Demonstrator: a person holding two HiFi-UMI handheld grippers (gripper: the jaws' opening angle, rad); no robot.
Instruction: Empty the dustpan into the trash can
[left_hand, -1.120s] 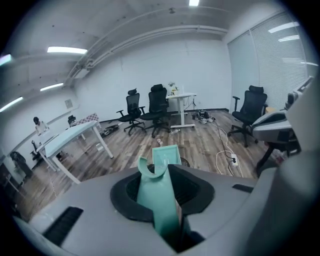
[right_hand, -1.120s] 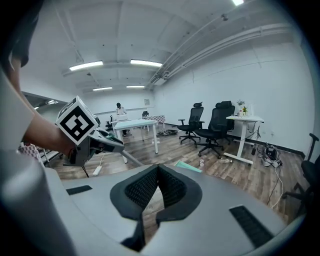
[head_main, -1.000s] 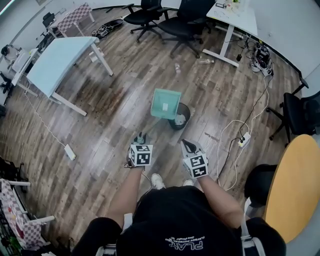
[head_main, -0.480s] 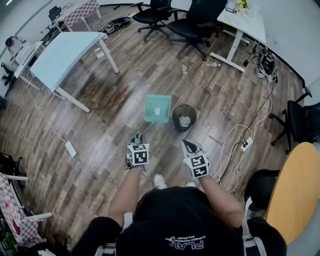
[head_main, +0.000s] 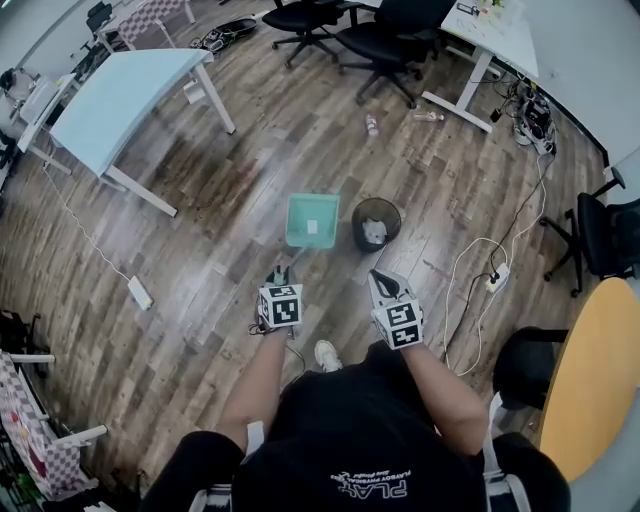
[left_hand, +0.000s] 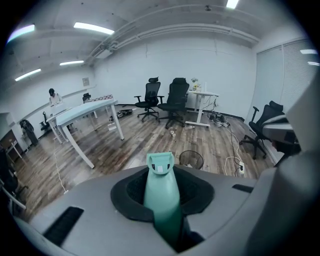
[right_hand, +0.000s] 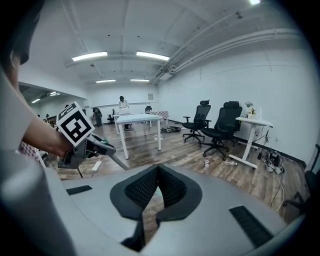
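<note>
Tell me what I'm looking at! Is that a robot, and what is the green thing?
There is no robot here. A person wears a camera on the head and holds a pinching tool, called a gripper, in each hand. The head view looks down from that head camera. The left gripper view and right gripper view come from little cameras riding on each tool. The left gripper pinches the long handle of a green dustpan. The dustpan is just left of a black trash can on the wooden floor, and the can has white trash inside. The right gripper is closed and holds nothing. Farther off are a blue table and black office chairs.
</note>
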